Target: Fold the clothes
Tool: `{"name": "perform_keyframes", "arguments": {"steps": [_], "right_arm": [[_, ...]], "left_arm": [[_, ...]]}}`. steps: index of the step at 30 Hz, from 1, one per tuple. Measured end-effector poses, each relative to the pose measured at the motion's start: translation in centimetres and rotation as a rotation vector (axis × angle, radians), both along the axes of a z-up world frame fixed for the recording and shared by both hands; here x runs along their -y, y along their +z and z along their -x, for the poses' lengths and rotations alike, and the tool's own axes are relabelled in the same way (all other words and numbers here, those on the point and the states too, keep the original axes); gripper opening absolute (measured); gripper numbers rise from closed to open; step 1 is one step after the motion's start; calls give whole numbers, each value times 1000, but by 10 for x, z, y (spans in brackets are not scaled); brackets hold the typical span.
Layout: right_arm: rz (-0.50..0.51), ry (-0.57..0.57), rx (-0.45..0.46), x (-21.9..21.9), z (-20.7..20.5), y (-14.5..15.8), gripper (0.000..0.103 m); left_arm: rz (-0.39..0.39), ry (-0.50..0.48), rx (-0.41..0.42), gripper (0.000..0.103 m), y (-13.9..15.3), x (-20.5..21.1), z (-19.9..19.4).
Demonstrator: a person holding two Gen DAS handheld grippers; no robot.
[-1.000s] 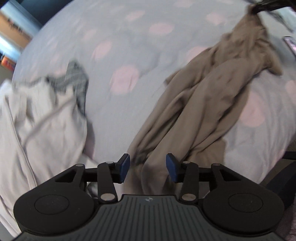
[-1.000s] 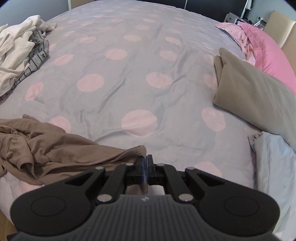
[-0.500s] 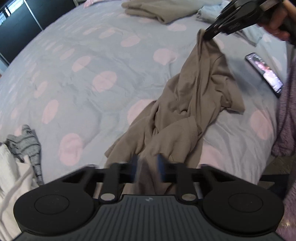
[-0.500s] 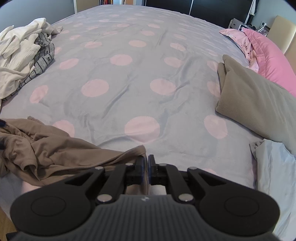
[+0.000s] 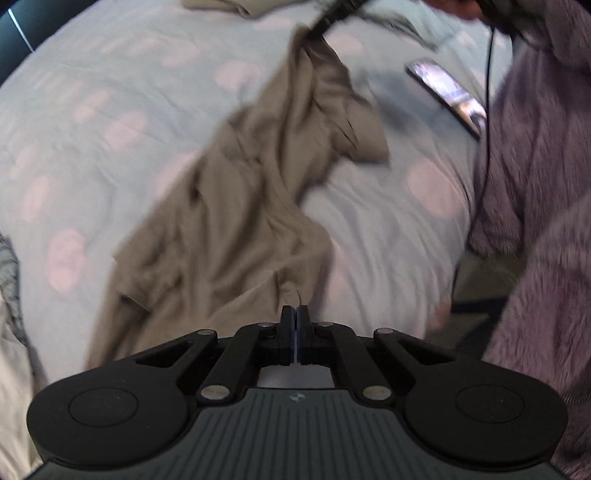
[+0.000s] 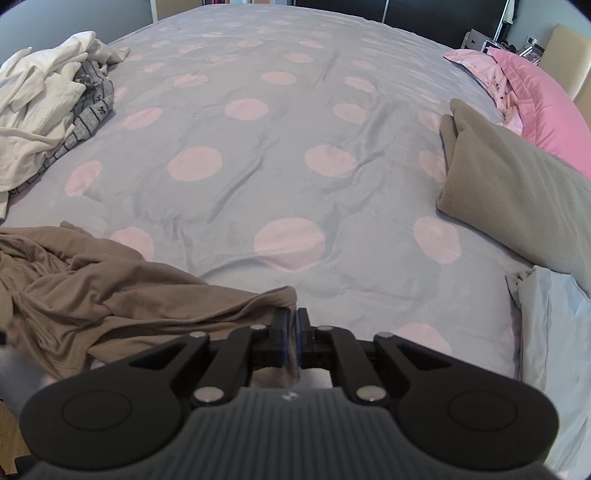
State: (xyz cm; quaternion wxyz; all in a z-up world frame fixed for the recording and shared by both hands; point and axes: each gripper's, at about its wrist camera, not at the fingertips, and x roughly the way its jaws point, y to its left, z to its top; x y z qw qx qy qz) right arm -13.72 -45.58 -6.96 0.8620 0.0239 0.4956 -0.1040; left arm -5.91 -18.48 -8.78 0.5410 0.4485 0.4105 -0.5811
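Observation:
A crumpled brown garment (image 5: 240,206) lies across the near part of a grey bed cover with pink dots (image 5: 110,92). My left gripper (image 5: 294,314) is shut, and a small fold of the garment's near edge is pinched at its tips. The other end of the cloth rises to my right gripper (image 5: 328,18) at the top of the left wrist view. In the right wrist view the right gripper (image 6: 294,317) is shut on a corner of the brown garment (image 6: 110,295), with cloth showing between its jaws.
A phone (image 5: 447,92) lies near the bed's edge beside a person's purple fuzzy sleeve (image 5: 535,184). A pile of white and grey clothes (image 6: 44,110) sits far left. A folded taupe piece (image 6: 517,206), a light blue one (image 6: 554,325) and a pink pillow (image 6: 535,96) lie on the right.
My left gripper went from open to shut, closing on the brown garment's near edge as it moved across and lower. The right gripper kept its hold and stayed in place.

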Motion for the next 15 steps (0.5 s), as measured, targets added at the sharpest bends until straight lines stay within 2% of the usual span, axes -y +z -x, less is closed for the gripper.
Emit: {"name": "perform_keyframes", "arguments": {"steps": [3, 6, 11, 15], "right_arm": [[-6, -3, -6, 0, 2, -2, 7], [-21, -18, -12, 2, 5, -4, 7], [-30, -16, -7, 2, 8, -4, 7], [-31, -9, -4, 0, 9, -5, 7]], "left_arm": [[-34, -37, -6, 0, -5, -9, 11], [-12, -67, 10, 8, 6, -14, 16], [75, -17, 35, 13, 30, -5, 3], [86, 15, 60, 16, 26, 15, -4]]}}
